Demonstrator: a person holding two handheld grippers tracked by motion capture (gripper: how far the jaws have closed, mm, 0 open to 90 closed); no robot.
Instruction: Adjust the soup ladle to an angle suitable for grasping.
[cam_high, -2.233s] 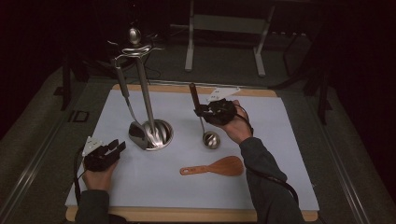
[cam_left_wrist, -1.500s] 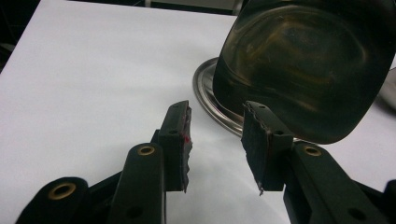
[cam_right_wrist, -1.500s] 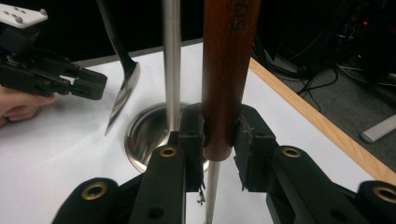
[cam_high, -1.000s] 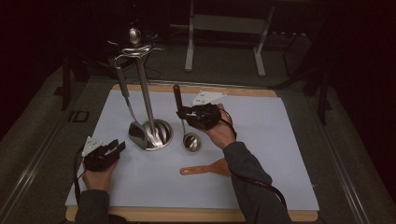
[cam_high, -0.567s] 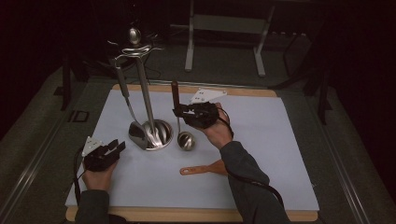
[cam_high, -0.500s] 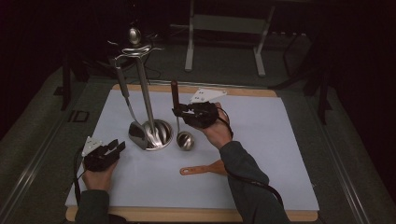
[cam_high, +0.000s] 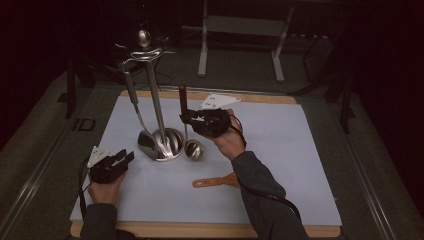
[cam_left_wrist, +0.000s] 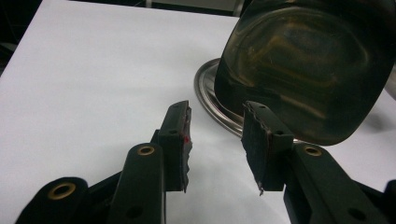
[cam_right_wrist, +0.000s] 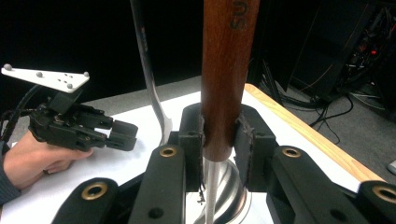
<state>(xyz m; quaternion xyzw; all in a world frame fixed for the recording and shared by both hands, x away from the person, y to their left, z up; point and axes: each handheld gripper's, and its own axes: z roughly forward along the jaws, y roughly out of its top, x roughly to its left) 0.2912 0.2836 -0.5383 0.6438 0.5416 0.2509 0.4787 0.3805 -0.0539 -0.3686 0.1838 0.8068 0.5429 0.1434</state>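
Note:
A ladle with a brown wooden handle (cam_high: 182, 100) and a small steel bowl (cam_high: 194, 149) stands upright, its bowl low beside the base of a steel utensil stand (cam_high: 167, 145). My right gripper (cam_high: 185, 118) is shut on that handle (cam_right_wrist: 229, 70), pads pressing both sides above the steel shaft (cam_right_wrist: 212, 186). A steel turner (cam_high: 146, 144) hangs from the stand's top hook; its blade (cam_left_wrist: 303, 70) looms close ahead of my left gripper (cam_left_wrist: 215, 135). The left gripper (cam_high: 124, 158) rests on the white mat, left of the stand, open with nothing between its jaws.
A wooden spatula (cam_high: 215, 181) lies flat on the white mat (cam_high: 300, 165), near the right forearm. The stand's pole (cam_high: 152, 90) rises tall with curled hooks at its top. A wooden table edge (cam_high: 200, 229) runs along the front.
The right gripper has carried the upright ladle leftward across the mat until its bowl is beside the stand's base. The left gripper has stayed put.

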